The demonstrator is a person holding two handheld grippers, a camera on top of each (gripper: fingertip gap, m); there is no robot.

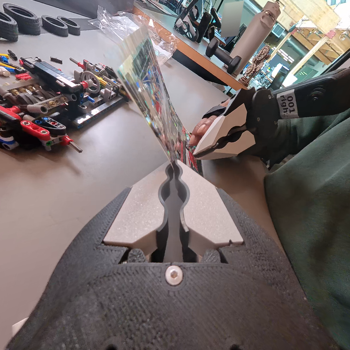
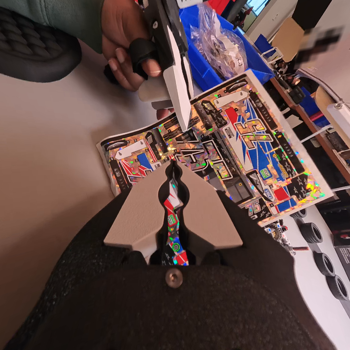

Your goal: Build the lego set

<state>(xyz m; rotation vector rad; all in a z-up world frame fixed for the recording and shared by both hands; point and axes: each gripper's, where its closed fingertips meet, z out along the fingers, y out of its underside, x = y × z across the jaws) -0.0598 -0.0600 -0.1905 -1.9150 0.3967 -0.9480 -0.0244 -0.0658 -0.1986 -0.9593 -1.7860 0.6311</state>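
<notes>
A glittery sticker sheet (image 2: pixel 246 151) with red, blue and black stickers is held partly off the grey table. My left gripper (image 1: pixel 174 163) is shut on the edge of the sheet (image 1: pixel 151 98), which rises edge-on in front of it. It also shows in the right wrist view (image 2: pixel 186 127), clamped on the sheet's far edge. My right gripper (image 2: pixel 173 162) is shut, its tips pressed on the sheet's printed face. In the left wrist view (image 1: pixel 196 155) it meets the sheet from the right. The half-built lego car chassis (image 1: pixel 56 91) lies at the left.
Black tyres (image 1: pixel 19 24) lie at the far left and also show in the right wrist view (image 2: pixel 310 233). A clear plastic bag (image 1: pixel 132 24), a dumbbell (image 1: pixel 223 55) and a bottle (image 1: pixel 255 34) are beyond. A blue bin (image 2: pixel 204 62) stands behind the sheet. A green sleeve (image 1: pixel 312 189) is at right.
</notes>
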